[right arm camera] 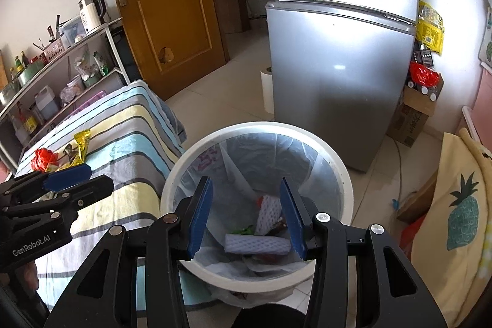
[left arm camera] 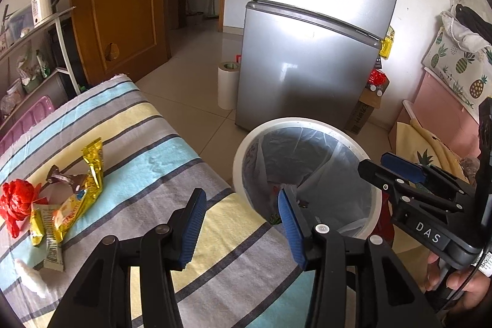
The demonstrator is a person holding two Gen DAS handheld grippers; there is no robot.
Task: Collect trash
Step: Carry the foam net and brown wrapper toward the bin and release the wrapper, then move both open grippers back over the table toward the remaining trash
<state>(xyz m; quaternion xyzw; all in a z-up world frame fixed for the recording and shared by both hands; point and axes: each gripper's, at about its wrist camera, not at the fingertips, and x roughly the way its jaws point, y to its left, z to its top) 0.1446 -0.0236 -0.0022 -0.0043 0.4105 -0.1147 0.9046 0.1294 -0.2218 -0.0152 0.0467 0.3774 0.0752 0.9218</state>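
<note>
Left wrist: left tongs (left arm camera: pixel 240 223) released, empty, over the striped surface (left arm camera: pixel 147 143); wrapper pile (left arm camera: pixel 70 199) lies left of the bin (left arm camera: pixel 307 174), long axis running toward the fridge, left hand nearer. Right wrist: right tongs (right arm camera: pixel 244 217) released, empty, directly above the bin (right arm camera: pixel 255 205), foam scraps (right arm camera: pixel 256 245) already inside

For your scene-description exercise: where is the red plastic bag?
The red plastic bag lies on the striped cloth, far left in the left wrist view, beside the gold wrappers.
</note>
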